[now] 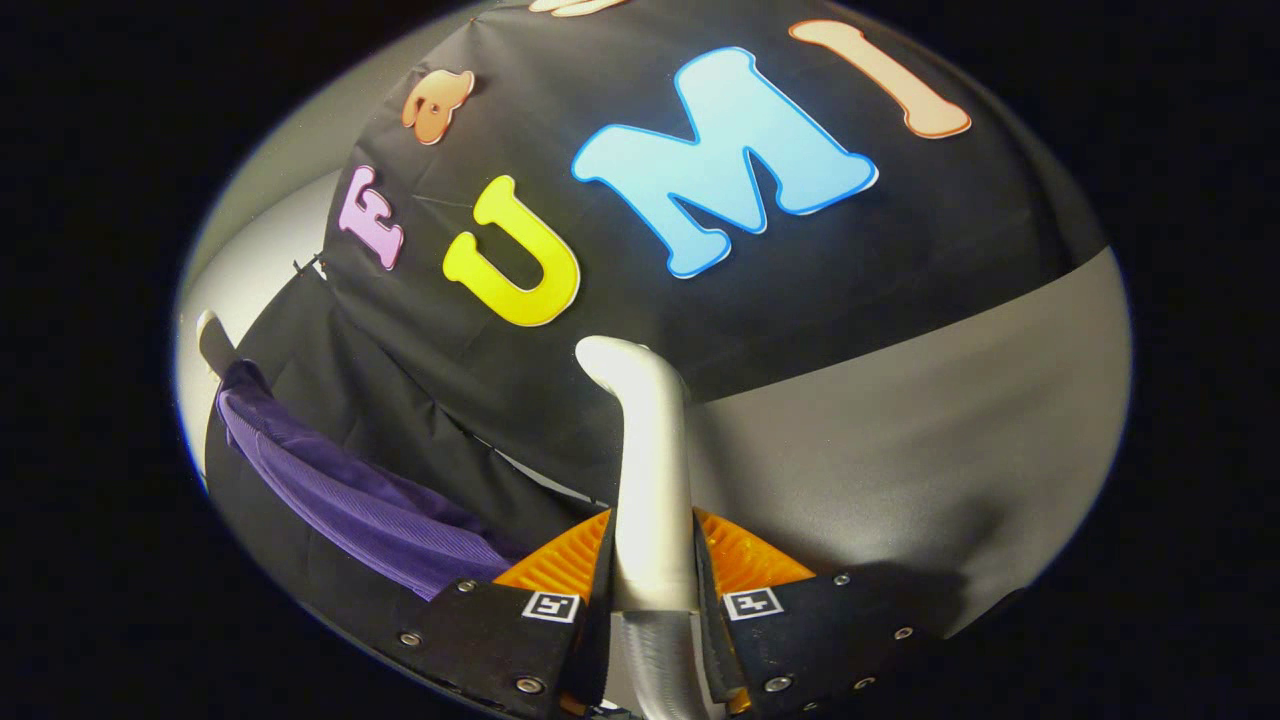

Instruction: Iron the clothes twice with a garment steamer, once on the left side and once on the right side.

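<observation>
The tool (655, 585) is pinching the garment steamer (650, 470), both fingers pressed against the sides of its pale, tube-like handle, which rises straight up from between them and bends over into a rounded head at the top. Taking the steamer as the marker: the purple garment (350, 495) hangs off to its left and a little lower, draped over a dark stand or hanger whose pale tip pokes up beyond the garment's upper end; the steamer's head is well apart from the cloth and points away from it, toward the black booth wall (900, 240) behind. To the right of the steamer lies a plain grey surface (900, 440). My guess is the steamer has been picked up and is being carried toward the garment, with no pass over the fabric begun. To do this well, I'd keep the grip square on the handle so it doesn't twist, swing the head round to face the purple cloth, then draw it evenly down the left side before repeating on the right, staying close without bunching the fabric. No containers are about that I can make out.
</observation>
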{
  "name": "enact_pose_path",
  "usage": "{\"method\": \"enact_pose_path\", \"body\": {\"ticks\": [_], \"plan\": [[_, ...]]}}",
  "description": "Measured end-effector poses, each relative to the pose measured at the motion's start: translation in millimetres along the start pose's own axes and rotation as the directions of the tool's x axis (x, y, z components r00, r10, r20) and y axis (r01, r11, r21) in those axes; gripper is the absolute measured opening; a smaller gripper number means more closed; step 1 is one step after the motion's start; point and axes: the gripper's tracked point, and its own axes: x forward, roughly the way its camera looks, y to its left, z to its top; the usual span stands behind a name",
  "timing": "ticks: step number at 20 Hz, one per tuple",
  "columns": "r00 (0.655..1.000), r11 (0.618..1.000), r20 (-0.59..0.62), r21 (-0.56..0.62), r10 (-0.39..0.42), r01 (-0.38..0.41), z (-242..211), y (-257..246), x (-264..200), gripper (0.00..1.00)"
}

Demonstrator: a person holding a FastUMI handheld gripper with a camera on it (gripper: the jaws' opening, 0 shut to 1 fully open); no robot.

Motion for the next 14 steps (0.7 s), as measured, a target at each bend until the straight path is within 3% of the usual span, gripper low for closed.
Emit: {"method": "enact_pose_path", "body": {"ticks": [7,14], "plan": [[0.972,0.999,0.232,-0.034,0.030,-0.022,-0.4,31.3,-91.3,0.36],[0.903,0.993,0.429,-0.111,0.024,0.026,-49.2,66.2,-189.1,0.36]]}}
